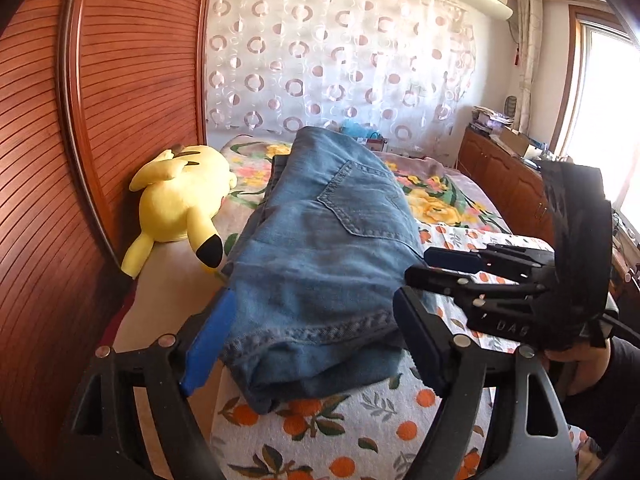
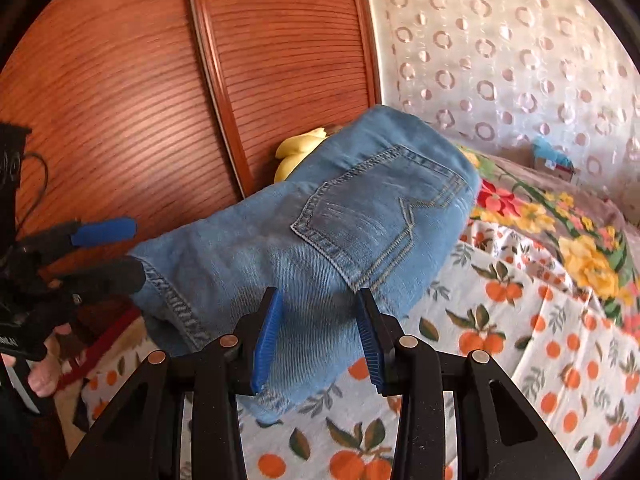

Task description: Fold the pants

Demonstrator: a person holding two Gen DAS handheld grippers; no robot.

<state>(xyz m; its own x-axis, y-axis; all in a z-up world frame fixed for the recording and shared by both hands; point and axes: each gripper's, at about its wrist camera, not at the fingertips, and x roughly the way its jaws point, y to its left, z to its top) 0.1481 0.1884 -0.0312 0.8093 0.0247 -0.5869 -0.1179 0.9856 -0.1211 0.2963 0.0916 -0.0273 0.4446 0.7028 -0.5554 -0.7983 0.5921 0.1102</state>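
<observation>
Folded blue jeans (image 1: 320, 220) lie on the bed with a back pocket facing up, also seen in the right wrist view (image 2: 360, 208). My left gripper (image 1: 316, 320) is open wide, its blue pads (image 1: 208, 344) standing on either side of the near hem of the jeans without pressing it. In the right wrist view the left gripper (image 2: 132, 248) sits at the hem end. My right gripper (image 2: 318, 300) is open over the near edge of the fold, with denim showing in the gap and no pinch. From the left, the right gripper (image 1: 432, 268) sits at the jeans' right edge.
A yellow plush toy (image 1: 176, 200) lies left of the jeans against a slatted wooden wardrobe door (image 1: 100, 120). An orange-print sheet (image 1: 320, 432) covers the near bed and a flowered blanket (image 1: 432, 196) the far part. A wooden cabinet (image 1: 500, 176) runs along the right. A hand (image 1: 580, 368) holds the right gripper.
</observation>
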